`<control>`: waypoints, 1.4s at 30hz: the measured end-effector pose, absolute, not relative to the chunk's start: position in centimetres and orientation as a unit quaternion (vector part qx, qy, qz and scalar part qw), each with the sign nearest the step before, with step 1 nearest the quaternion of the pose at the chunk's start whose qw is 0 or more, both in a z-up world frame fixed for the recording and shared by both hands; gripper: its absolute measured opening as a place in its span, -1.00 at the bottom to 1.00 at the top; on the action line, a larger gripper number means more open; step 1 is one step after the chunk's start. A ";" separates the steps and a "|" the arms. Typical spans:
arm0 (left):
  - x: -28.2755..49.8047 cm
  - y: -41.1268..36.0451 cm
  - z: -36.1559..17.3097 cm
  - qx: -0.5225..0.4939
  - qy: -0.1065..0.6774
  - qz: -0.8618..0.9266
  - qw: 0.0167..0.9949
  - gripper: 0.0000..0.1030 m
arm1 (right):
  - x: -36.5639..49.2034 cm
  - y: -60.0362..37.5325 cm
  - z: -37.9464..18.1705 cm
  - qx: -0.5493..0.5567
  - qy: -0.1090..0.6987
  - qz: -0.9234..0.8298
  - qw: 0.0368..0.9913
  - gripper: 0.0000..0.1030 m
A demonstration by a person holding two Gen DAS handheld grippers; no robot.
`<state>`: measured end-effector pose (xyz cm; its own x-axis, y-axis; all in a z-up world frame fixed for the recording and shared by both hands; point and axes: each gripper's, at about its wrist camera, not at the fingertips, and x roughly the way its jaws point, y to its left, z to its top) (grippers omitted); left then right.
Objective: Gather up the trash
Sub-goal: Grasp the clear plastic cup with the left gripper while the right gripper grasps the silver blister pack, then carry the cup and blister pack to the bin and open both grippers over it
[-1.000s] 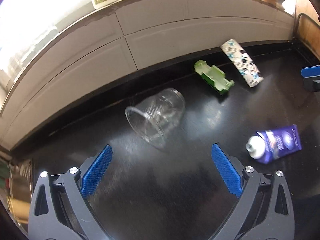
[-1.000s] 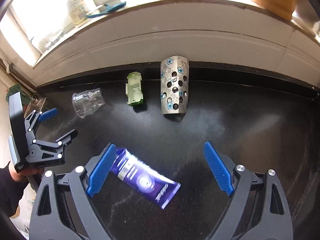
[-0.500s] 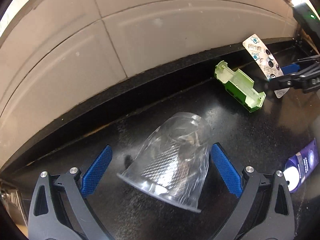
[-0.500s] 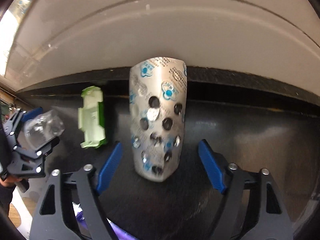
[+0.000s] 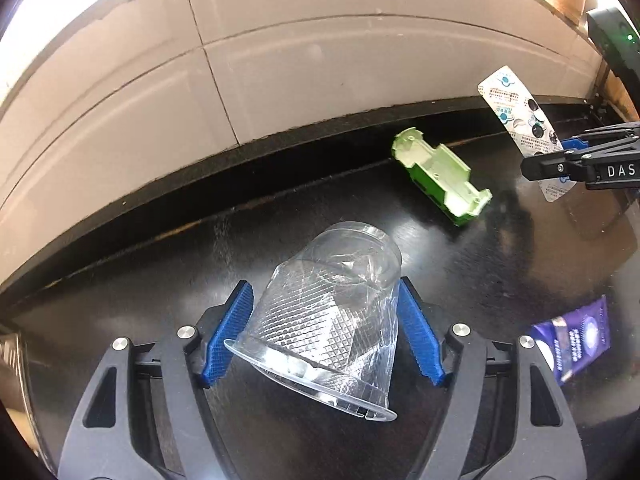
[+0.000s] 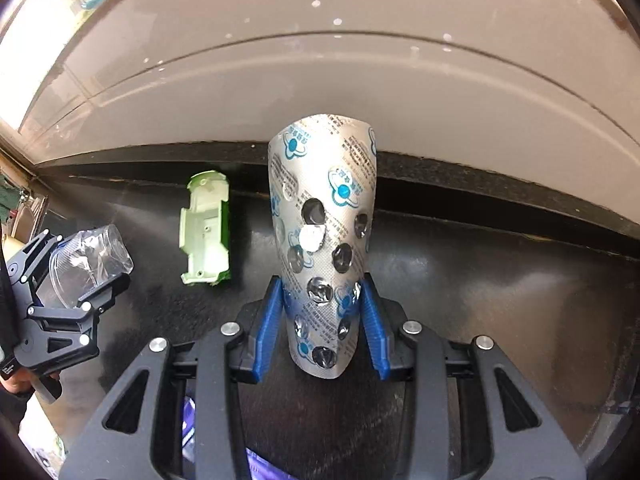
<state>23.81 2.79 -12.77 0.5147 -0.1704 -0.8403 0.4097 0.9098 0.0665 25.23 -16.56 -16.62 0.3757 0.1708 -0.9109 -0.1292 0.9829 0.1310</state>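
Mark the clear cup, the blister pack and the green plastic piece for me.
clear plastic cup (image 5: pixel 332 312): left wrist view, on its textured side wall.
blister pack (image 6: pixel 324 248): right wrist view, on the foil face.
green plastic piece (image 5: pixel 440 176): left wrist view, on its pale inner face.

Right tongs (image 6: pixel 324 324) clamp blister pack (image 6: pixel 324 240); green plastic shell (image 6: pixel 206 228) left.
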 end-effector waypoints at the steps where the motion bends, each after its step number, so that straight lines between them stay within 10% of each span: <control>1: 23.2 2.7 -12.5 0.127 0.462 -0.166 0.862 0.38 | 25.0 -16.7 -16.3 0.021 0.549 0.090 0.830 -0.25; 42: -1.5 9.2 -5.5 0.052 0.450 -0.046 0.890 0.38 | 1.3 -8.9 -8.8 -0.033 0.502 0.177 0.846 -0.23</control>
<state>-1.51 9.23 -5.47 0.5911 -0.0350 -0.8059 0.1280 0.9905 0.0509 1.25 -8.91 -8.83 0.4325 0.2663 -0.8614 -0.3333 0.9349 0.1217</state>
